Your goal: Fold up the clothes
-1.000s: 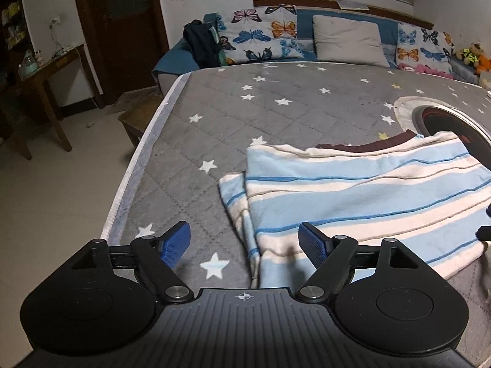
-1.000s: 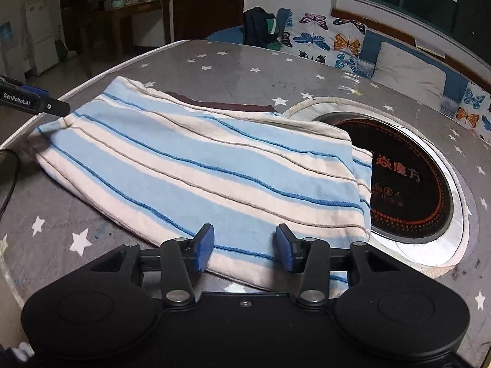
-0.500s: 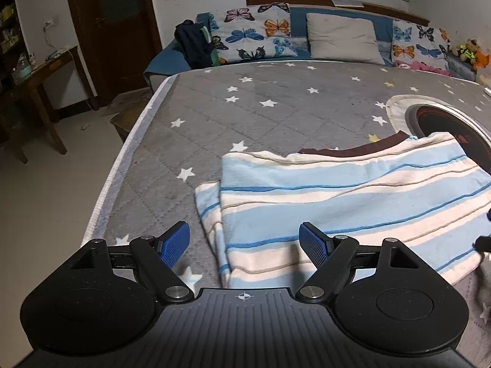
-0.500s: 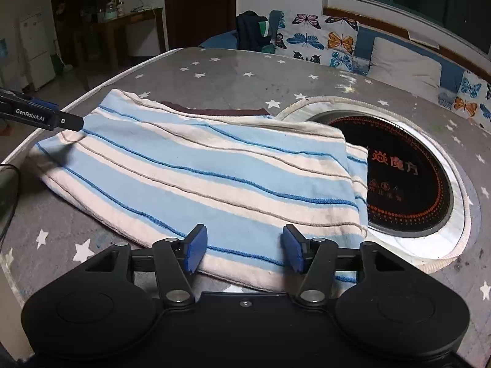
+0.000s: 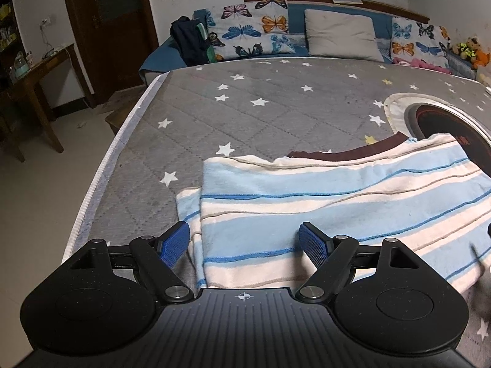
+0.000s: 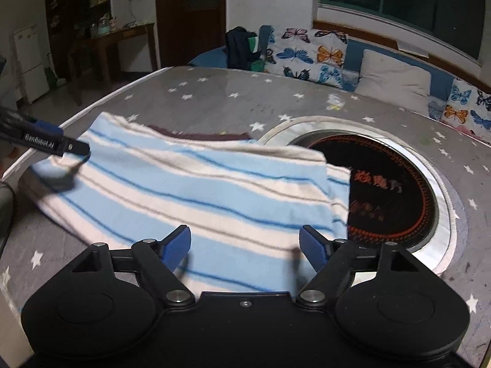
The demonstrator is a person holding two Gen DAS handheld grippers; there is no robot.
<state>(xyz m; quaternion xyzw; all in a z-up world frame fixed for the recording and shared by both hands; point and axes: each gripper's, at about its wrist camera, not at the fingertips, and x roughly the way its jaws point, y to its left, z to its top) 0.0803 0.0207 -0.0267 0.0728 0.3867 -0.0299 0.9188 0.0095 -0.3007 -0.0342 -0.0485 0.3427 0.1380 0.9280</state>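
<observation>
My left tongs spread wide, blue pads over near-left corner of folded blue-and-cream striped fleece garment, nothing held
My right tongs also wide, over near-right edge of same garment, gripping nothing
Garment lies flat on grey quilted star-print table cover, dark maroon fabric strip peeking out at far edge
Garment's right end overlaps round black heater plate with orange print set in cover
Butterfly-print cushions on blue sofa behind
</observation>
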